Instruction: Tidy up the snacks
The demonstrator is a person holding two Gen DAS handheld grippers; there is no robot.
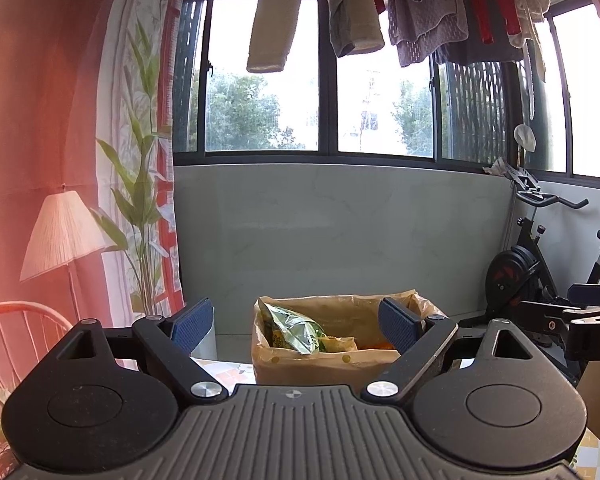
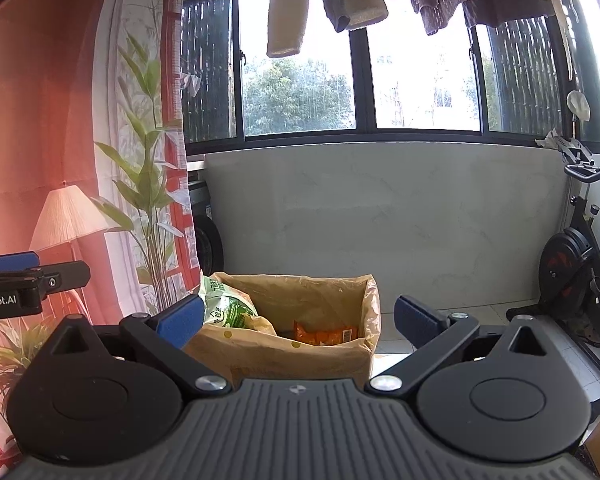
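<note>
A brown cardboard box lined with a tan plastic bag (image 1: 352, 312) stands on the table ahead; it also shows in the right wrist view (image 2: 300, 344). A green snack bag (image 1: 296, 332) leans in its left side, also seen from the right wrist (image 2: 226, 308). An orange snack pack (image 2: 324, 334) lies at the box's bottom right. My left gripper (image 1: 296, 328) is open and empty, raised in front of the box. My right gripper (image 2: 300, 322) is open and empty, at similar height. The left gripper also shows at the left edge of the right wrist view (image 2: 16, 276).
A tablecloth with a checked pattern (image 1: 230, 370) lies under the box. A floor lamp (image 1: 62, 232), a tall plant (image 1: 140, 208) and a red chair (image 1: 16, 320) stand left. An exercise bike (image 2: 576, 264) stands right. Laundry (image 1: 380, 4) hangs above the window.
</note>
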